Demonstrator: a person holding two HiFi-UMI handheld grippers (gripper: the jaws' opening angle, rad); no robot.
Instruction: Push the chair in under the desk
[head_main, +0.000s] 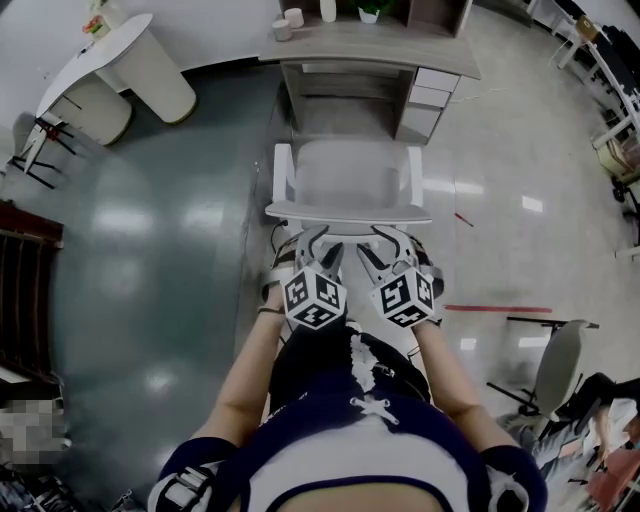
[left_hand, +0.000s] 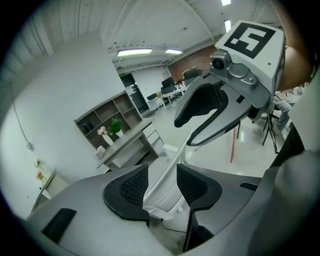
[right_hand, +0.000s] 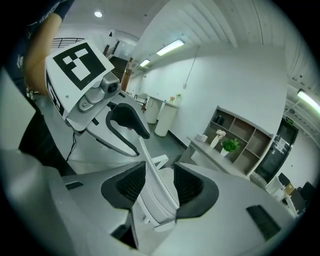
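Note:
A white office chair (head_main: 350, 180) stands just in front of the grey desk (head_main: 370, 45), its seat facing the knee space. Both my grippers are at the top edge of its backrest (head_main: 348, 212). My left gripper (head_main: 318, 238) is open, with the thin white backrest (left_hand: 162, 197) between its dark pads (left_hand: 127, 187) and gaps on both sides. My right gripper (head_main: 390, 238) is also open, straddling the same backrest edge (right_hand: 157, 197) without pressing on it. In the right gripper view the desk (right_hand: 215, 150) lies ahead beyond the chair.
The desk has a drawer unit (head_main: 430, 100) on its right side, and a vase and a small plant (right_hand: 230, 146) on top. A white curved table (head_main: 120, 50) stands at far left. Another chair (head_main: 555, 365) and a red floor line (head_main: 495, 309) are at right.

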